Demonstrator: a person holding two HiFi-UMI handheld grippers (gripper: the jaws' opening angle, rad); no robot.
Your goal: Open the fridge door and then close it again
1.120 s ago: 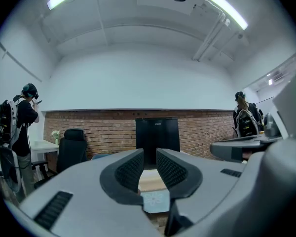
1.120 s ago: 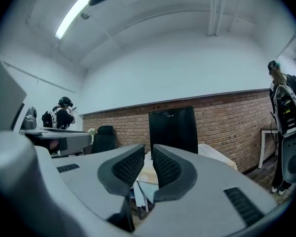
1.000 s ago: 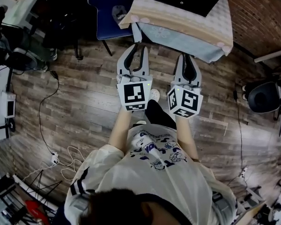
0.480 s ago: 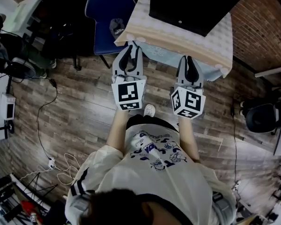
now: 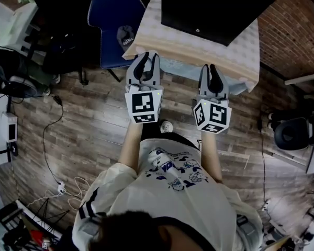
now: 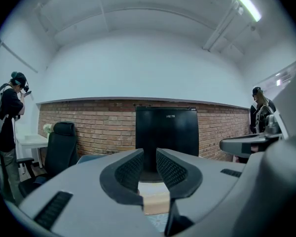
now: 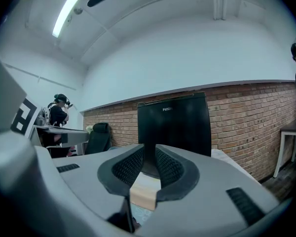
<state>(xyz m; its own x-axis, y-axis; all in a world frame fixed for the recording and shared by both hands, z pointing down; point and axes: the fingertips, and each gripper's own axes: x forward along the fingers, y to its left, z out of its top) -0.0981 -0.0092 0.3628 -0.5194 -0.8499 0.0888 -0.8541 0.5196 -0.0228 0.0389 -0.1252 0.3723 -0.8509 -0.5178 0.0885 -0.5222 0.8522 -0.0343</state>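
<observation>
A small black fridge [image 5: 214, 9] stands with its door closed on a table under a pale cloth [image 5: 199, 51], backed by a brick wall. My left gripper [image 5: 145, 57] and right gripper [image 5: 213, 68] are held side by side and level, pointing at the table's near edge, short of the fridge. Both are shut and hold nothing. In the left gripper view the fridge [image 6: 166, 132] sits straight ahead beyond the left gripper [image 6: 149, 153]. In the right gripper view the fridge [image 7: 175, 127] rises just past the right gripper [image 7: 149, 151].
A blue chair [image 5: 112, 20] stands left of the table, a black office chair [image 5: 295, 132] at the right. Cables [image 5: 49, 135] trail over the wooden floor on the left. Two other people [image 6: 12, 112] [image 6: 260, 112] stand off to the sides, and a black chair [image 6: 61, 142] is by the wall.
The person has stepped toward the table, so the fridge and table now fill more of the head view. Both grippers moved forward together, still shut and side by side.
</observation>
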